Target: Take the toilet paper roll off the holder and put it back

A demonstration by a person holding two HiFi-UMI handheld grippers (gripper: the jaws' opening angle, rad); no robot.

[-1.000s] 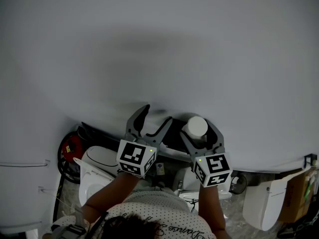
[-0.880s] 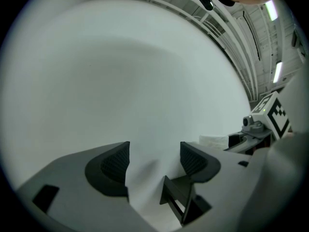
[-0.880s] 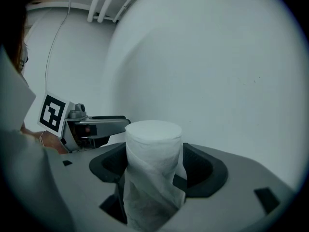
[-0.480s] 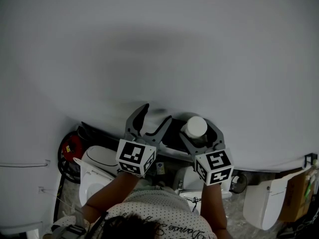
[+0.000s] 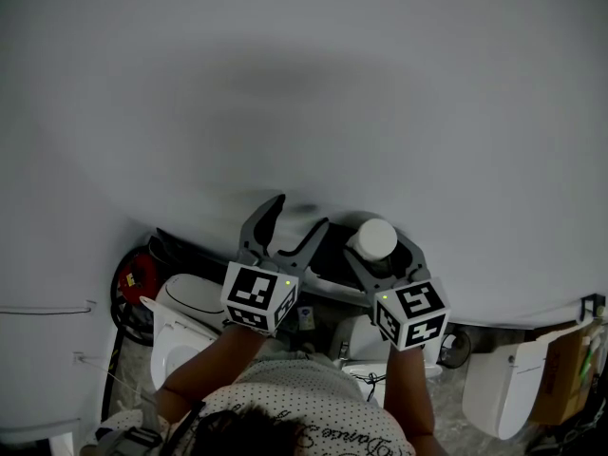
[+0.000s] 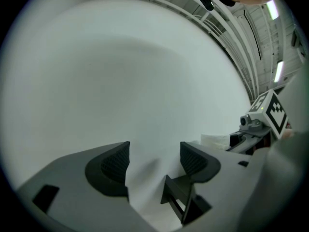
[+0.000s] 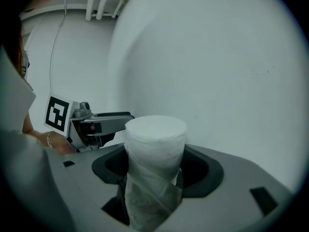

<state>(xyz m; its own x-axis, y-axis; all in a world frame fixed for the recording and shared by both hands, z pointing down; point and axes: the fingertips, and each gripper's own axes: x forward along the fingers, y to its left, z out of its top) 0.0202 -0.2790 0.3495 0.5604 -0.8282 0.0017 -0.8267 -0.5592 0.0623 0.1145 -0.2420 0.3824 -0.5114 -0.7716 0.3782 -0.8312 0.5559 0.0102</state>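
Observation:
A white toilet paper roll (image 5: 373, 238) stands on end against the white wall. In the right gripper view the toilet paper roll (image 7: 155, 144) sits between the two dark pads, with loose paper hanging below it. My right gripper (image 5: 380, 250) has just been closing, and its pads now press on both sides of the roll. My left gripper (image 5: 297, 218) hovers just left of it, open, with only bare wall between its fingers (image 6: 108, 168). A black bracket-like piece (image 6: 177, 197) shows below the left jaws.
A white wall (image 5: 304, 84) fills most of the head view. Below it stand a white toilet (image 5: 185, 316), a red object (image 5: 133, 288) and a white fixture (image 5: 503, 388) at the lower right. The person's arms and patterned top fill the bottom edge.
The right gripper's jaws have narrowed onto the roll, and its marker cube has shifted slightly down and right. The left gripper has stayed where it was.

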